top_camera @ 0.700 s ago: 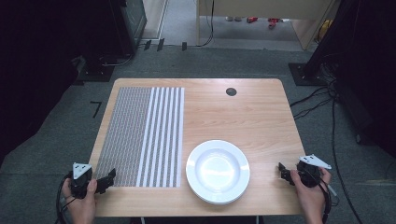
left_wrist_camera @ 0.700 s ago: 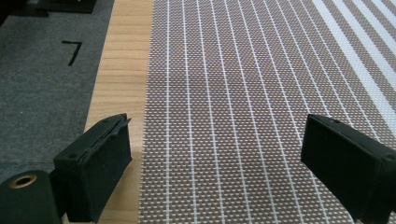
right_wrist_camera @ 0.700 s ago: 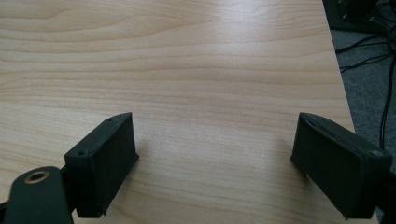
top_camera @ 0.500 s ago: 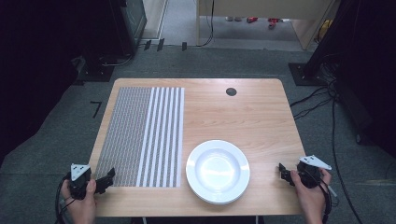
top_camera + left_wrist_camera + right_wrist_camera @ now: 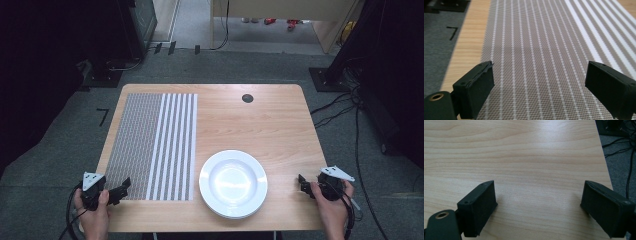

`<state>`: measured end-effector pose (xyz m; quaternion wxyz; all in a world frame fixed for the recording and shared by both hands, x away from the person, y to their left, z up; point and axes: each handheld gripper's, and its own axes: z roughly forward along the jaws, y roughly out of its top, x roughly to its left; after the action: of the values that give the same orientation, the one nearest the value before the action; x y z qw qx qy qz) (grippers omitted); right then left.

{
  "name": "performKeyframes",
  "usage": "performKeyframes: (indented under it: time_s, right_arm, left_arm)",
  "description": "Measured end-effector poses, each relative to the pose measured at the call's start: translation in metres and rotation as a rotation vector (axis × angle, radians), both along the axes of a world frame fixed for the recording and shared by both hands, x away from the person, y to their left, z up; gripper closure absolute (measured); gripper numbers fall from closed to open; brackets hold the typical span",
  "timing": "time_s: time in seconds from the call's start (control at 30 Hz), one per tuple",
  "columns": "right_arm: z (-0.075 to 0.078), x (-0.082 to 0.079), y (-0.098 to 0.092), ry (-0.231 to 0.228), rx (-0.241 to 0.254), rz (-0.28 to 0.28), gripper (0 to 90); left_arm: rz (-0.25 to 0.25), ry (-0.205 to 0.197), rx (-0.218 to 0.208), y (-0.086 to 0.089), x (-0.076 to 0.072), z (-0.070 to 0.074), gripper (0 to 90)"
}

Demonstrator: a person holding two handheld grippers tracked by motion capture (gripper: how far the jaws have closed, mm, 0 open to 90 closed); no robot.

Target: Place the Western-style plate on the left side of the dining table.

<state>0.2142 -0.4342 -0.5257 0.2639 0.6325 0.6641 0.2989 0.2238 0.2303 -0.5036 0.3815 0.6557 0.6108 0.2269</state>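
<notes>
**At the near corners: both grippers wide open, nothing held**

At the near left corner of the table, the left gripper is held in one hand, its black jaws spread wide with nothing between them. Its jaw tips are seen just over the near edge of the striped placemat, and in the left gripper view the woven grey-and-white weave is framed between the two pads, untouched. Over at the near right corner, the right gripper is gripped in the other hand, jaws likewise parted as far as they go and empty. Bare wood is all that is framed between its pads in the right gripper view.

Between the two grippers, the white plate is found near the front edge, just beside the placemat's right border and well apart from either set of jaws. The placemat is laid flat over the left half of the wooden table. A small dark round grommet is set near the far edge.
</notes>
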Motion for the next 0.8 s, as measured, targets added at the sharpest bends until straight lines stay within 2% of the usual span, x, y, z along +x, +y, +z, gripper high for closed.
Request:
performKeyframes:
  time_s: [0.03,0.17,0.27,0.47,0.8]
  right_arm:
    - [0.000,0.000,0.000,0.000,0.000,0.000,12.5]
    - [0.000,0.001,0.000,0.002,0.001,-0.001,11.9]
    - [0.000,0.001,0.000,0.002,0.000,0.000,11.8]
    - [0.000,0.001,0.000,0.002,0.000,-0.001,11.6]
    - [0.000,0.004,0.002,0.009,0.001,-0.020,8.4]
  left_arm:
    - [-0.004,-0.006,-0.018,-0.001,0.000,0.002,8.5]
    - [-0.004,-0.034,-0.042,-0.004,-0.002,0.012,8.5]
    - [-0.012,-0.042,-0.030,-0.007,-0.006,0.015,8.5]
    - [-0.019,-0.050,-0.048,-0.011,-0.009,0.021,8.5]
    - [-0.081,-0.057,-0.066,-0.038,-0.006,0.032,8.5]
